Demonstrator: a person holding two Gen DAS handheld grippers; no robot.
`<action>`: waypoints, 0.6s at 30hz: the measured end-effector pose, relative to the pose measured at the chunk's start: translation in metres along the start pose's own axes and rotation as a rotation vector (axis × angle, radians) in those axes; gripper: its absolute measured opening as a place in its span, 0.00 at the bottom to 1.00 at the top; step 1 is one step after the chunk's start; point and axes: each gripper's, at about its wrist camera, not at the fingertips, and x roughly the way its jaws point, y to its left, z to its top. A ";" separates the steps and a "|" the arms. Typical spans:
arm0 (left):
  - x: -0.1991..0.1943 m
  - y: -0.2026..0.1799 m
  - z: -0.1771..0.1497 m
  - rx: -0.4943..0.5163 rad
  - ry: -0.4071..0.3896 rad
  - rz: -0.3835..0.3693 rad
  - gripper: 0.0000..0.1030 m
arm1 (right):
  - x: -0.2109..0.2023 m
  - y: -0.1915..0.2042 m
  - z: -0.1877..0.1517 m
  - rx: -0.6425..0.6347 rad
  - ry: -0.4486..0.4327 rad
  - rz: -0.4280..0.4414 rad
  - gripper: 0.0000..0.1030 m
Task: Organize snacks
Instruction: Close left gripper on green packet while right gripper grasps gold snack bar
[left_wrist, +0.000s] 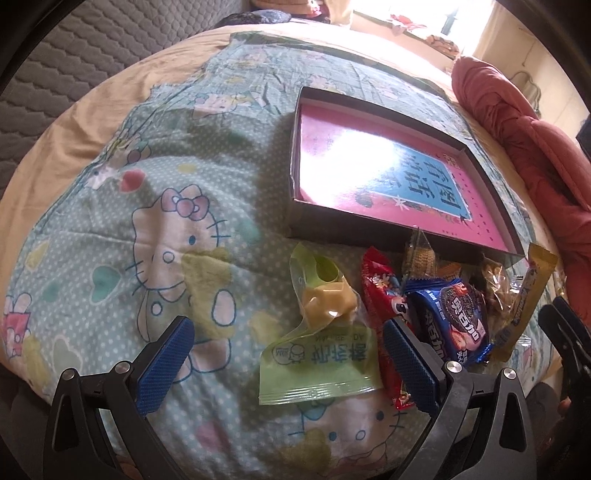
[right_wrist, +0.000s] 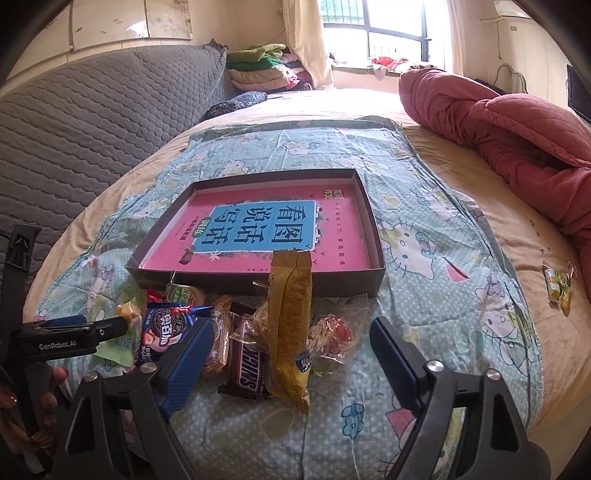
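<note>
Sunlit bed (right_wrist: 424, 206): I hold my left gripper (left_wrist: 288, 365) and right gripper (right_wrist: 291, 373), jaws apart, over wrapped snacks (right_wrist: 236, 343) heaped beside the shallow box (right_wrist: 371, 221).

The shallow grey cardboard box (right_wrist: 255, 284) looks matt, while its pink printed paper lining (right_wrist: 343, 240) shines glossy under the window glare. The pale green plastic snack wrapper (left_wrist: 314, 365) is smooth and crinkly. The printed cotton-like blanket (left_wrist: 110, 229) looks soft and matt. The blue gripper pads (left_wrist: 166, 369) show fine rough ribbing.
</note>
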 end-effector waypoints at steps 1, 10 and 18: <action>0.000 0.000 0.000 0.001 -0.004 0.004 0.98 | 0.003 0.001 0.000 -0.006 0.008 0.004 0.73; 0.002 0.004 0.003 -0.017 -0.002 -0.050 0.76 | 0.020 0.008 0.003 -0.059 0.022 -0.001 0.46; 0.013 -0.006 0.005 -0.010 0.026 -0.111 0.59 | 0.028 0.007 0.004 -0.065 0.035 0.020 0.33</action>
